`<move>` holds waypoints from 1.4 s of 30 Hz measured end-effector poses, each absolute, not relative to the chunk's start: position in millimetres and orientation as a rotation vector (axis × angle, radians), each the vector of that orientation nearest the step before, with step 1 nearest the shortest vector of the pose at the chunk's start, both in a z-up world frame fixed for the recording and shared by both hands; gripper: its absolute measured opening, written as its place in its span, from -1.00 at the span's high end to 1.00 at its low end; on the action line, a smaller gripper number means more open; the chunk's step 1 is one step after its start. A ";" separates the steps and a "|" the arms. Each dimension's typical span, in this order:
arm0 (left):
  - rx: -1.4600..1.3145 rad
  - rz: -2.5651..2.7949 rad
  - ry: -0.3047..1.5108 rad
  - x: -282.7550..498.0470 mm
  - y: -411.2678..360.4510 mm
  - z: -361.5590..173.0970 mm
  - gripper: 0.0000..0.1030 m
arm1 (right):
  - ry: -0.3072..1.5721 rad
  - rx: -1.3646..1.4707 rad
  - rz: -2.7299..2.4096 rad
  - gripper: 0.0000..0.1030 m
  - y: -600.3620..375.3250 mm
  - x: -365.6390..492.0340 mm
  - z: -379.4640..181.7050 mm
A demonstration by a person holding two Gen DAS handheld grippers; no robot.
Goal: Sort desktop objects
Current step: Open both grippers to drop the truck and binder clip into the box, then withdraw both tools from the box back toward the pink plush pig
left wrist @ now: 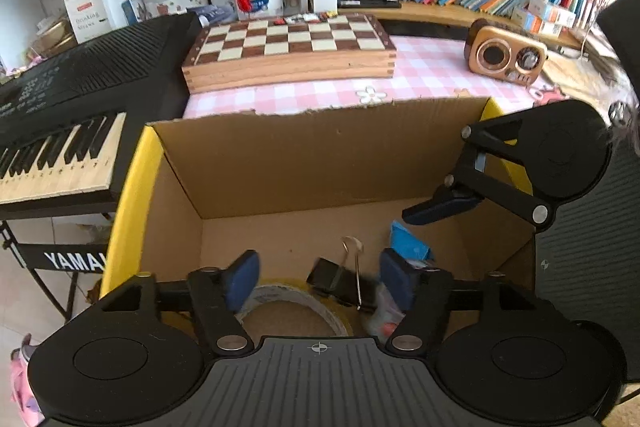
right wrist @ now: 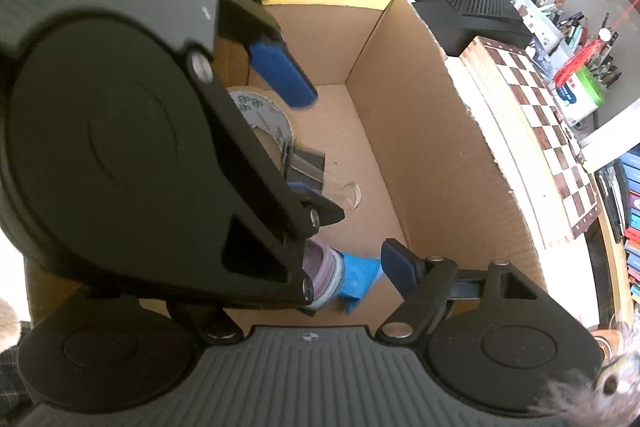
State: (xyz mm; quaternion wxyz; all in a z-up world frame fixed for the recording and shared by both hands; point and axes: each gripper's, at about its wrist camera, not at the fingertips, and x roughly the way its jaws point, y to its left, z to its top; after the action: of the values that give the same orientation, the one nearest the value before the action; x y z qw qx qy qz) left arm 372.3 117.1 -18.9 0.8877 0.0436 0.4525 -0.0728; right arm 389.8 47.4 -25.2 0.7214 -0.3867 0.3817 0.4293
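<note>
We look down into an open cardboard box (left wrist: pixel 280 163) holding a roll of tape (left wrist: pixel 296 301), a black binder clip (left wrist: pixel 340 279) and a blue packet (left wrist: pixel 408 241). Our left gripper (left wrist: pixel 320 281) hangs over them, jaws parted, gripping nothing. Our right gripper (left wrist: pixel 436 209) stands spread too, empty above the packet. "YAMA" reads on the keyboard stand (left wrist: pixel 72 261) left of the box; a chessboard case (left wrist: pixel 288 49) and small wooden radio (left wrist: pixel 506 55) sit behind.

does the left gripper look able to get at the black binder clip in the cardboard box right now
Probably yes: the left gripper hangs open right above the black binder clip inside the open-topped brown cardboard box, with nothing between its blue pads and the clip.
</note>
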 end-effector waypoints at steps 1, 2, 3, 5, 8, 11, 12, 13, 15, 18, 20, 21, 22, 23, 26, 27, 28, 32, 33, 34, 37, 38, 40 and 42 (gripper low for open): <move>0.088 -0.150 0.932 369.9 118.2 -16.0 -0.46 | 0.838 -0.847 0.942 -0.51 45.6 388.6 -22.5; 0.088 -0.147 0.918 366.3 118.8 -11.9 -0.49 | 0.833 -0.836 0.935 -0.51 42.8 387.6 -19.5; 0.089 -0.144 0.903 362.9 119.3 -8.3 -0.51 | 0.825 -0.821 0.929 -0.50 40.8 386.1 -16.1; 0.087 -0.137 0.873 355.2 121.0 0.0 -0.53 | 0.808 -0.788 0.916 -0.50 32.9 383.9 -7.8; 0.073 -0.133 0.825 340.5 123.7 14.1 -0.55 | 0.768 -0.739 0.889 -0.50 22.1 364.6 5.5; 0.067 -0.127 0.768 324.1 126.1 29.5 -0.62 | 0.723 -0.684 0.859 -0.50 -0.8 354.5 16.9; 0.068 -0.120 0.744 318.0 126.6 35.4 -0.64 | 0.708 -0.666 0.847 -0.51 -5.1 350.0 24.2; 0.067 -0.115 0.726 313.1 127.3 39.7 -0.66 | 0.690 -0.648 0.834 -0.54 -11.1 344.9 30.2; 0.058 -0.100 0.683 301.1 129.6 50.3 -0.68 | 0.649 -0.624 0.809 -0.56 -11.4 342.4 36.1; 0.048 -0.075 0.622 281.7 132.7 63.9 -0.77 | 0.588 -0.582 0.764 -0.56 -23.6 334.2 52.9; 0.048 -0.061 0.581 266.1 134.1 71.9 -0.81 | 0.552 -0.543 0.726 -0.56 -20.6 335.1 60.5; 0.049 -0.059 0.568 259.9 134.7 74.7 -0.81 | 0.536 -0.524 0.703 -0.56 -23.7 328.9 64.0; 0.050 -0.055 0.555 253.0 135.1 77.2 -0.81 | 0.518 -0.508 0.677 -0.56 -25.0 323.6 66.6; 0.049 -0.049 0.541 245.1 135.4 79.6 -0.81 | 0.500 -0.489 0.650 -0.57 -28.6 316.7 69.1; 0.037 -0.029 0.505 224.1 136.4 83.9 -0.83 | 0.462 -0.401 0.570 -0.58 -39.6 296.7 75.6; 0.031 -0.024 0.497 218.0 136.5 84.7 -0.83 | 0.454 -0.370 0.548 -0.58 -43.5 290.5 77.0; 0.025 -0.017 0.489 211.5 136.8 85.5 -0.84 | 0.444 -0.341 0.524 -0.58 -47.0 283.4 78.7; 0.007 0.005 0.461 183.1 137.1 88.0 -0.85 | 0.409 -0.244 0.440 -0.59 -61.5 252.1 84.1; 0.005 0.013 0.453 174.2 136.5 88.1 -0.85 | 0.403 -0.219 0.420 -0.59 -65.5 243.9 84.8; 0.003 0.020 0.447 167.8 136.6 88.2 -0.86 | 0.398 -0.193 0.400 -0.58 -69.5 235.6 85.0; -0.016 0.045 0.428 145.3 137.7 88.0 -0.87 | 0.377 -0.139 0.335 -0.59 -80.3 210.1 84.6; -0.024 0.053 0.422 137.1 138.1 87.7 -0.88 | 0.367 -0.126 0.314 -0.60 -82.7 200.8 84.1; -0.035 0.062 0.417 124.7 138.6 86.9 -0.89 | 0.349 -0.106 0.280 -0.62 -86.9 182.9 82.7; -0.041 0.068 0.417 113.0 138.3 85.3 -0.91 | 0.335 -0.088 0.259 -0.63 -90.9 166.3 81.0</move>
State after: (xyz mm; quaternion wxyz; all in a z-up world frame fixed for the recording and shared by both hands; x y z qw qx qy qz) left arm 113.0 138.3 85.3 0.9775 -0.0202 0.2071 0.0336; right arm 166.3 -90.9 81.0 0.9767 -0.0438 0.1662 0.1283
